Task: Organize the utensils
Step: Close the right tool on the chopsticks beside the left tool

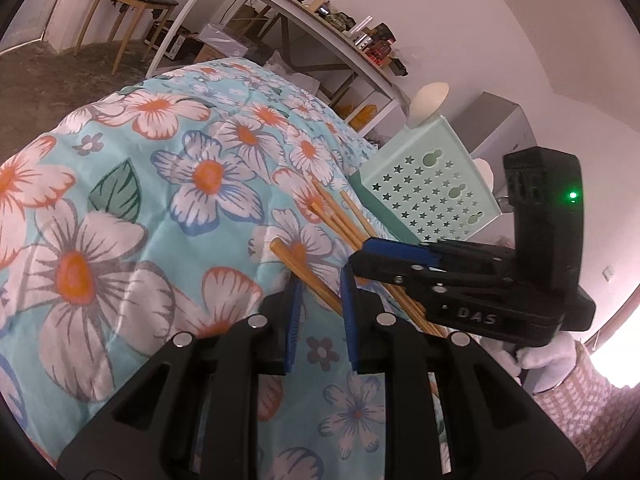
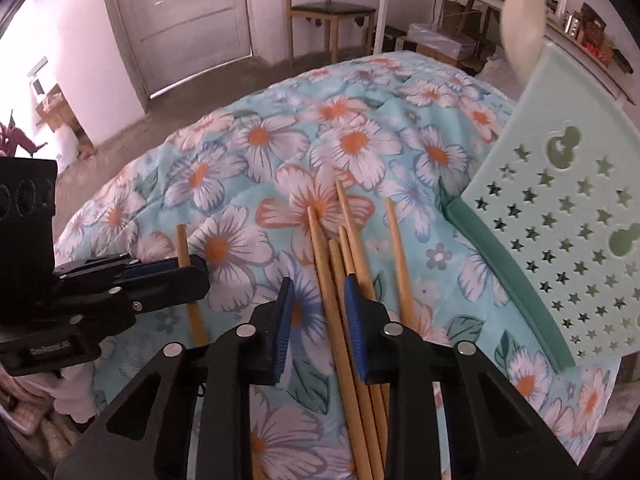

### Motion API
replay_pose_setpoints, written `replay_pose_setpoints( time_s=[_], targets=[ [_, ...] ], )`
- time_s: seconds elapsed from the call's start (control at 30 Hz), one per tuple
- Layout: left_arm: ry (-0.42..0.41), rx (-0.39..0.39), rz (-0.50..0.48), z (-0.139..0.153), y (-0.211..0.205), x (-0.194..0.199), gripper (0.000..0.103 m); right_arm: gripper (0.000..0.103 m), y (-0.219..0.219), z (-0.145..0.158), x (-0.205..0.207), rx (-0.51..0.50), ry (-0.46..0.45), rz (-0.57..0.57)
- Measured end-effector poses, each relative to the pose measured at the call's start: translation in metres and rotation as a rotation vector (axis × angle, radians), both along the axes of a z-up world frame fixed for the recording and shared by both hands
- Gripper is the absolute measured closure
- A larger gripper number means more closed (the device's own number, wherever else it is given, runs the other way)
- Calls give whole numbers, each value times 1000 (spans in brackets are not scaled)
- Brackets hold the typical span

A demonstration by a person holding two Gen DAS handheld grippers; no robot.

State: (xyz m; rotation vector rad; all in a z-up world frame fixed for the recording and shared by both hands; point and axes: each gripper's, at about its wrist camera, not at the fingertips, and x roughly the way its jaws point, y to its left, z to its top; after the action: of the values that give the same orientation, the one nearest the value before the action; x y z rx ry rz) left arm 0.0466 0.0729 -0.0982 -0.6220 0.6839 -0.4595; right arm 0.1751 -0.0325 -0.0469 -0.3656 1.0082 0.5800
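The left tongs (image 1: pixel 320 312) are holding a single chopstick (image 2: pixel 183 244), clamped narrow across its shaft a little short of its far end. The right tongs (image 2: pixel 320 320) are hanging over the loose chopsticks (image 2: pixel 340 264). They are standing narrow with one stick running between them, yet a strip of quilt (image 2: pixel 280 140) is showing between that stick and the left-hand pad, so they do not look to be gripping. The other sticks are lying just beyond and under the right-hand finger. The pale green holder (image 2: pixel 560 220), pierced with stars, is sitting off to the right of the right tongs and ahead of them, with a pale spoon (image 2: pixel 520 20) poking out of its top.

These sticks are looking light, stiff and smooth, so they are likely to roll or swivel in a loose pinch. Taking one near the middle of its shaft, square across it, seems the safest hold. The soft bedding under them is giving way, which may make it hard to part one stick from its neighbours.

The right wrist view is showing the left tongs from the side, shut on their stick, which the left view only half shows. The left wrist view is showing the right tongs side-on, low over the pile with the holder behind them.
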Motion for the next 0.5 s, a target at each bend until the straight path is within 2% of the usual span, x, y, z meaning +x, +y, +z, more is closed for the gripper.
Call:
replay_pose_setpoints(
  time_s=[0.33, 0.5],
  targets=[
    [-6, -17, -12, 0, 0, 1, 85, 82, 10, 6, 9, -59, -30, 34],
    [-8, -19, -12, 0, 0, 1, 85, 82, 20, 3, 20, -53, -43, 41]
  ],
)
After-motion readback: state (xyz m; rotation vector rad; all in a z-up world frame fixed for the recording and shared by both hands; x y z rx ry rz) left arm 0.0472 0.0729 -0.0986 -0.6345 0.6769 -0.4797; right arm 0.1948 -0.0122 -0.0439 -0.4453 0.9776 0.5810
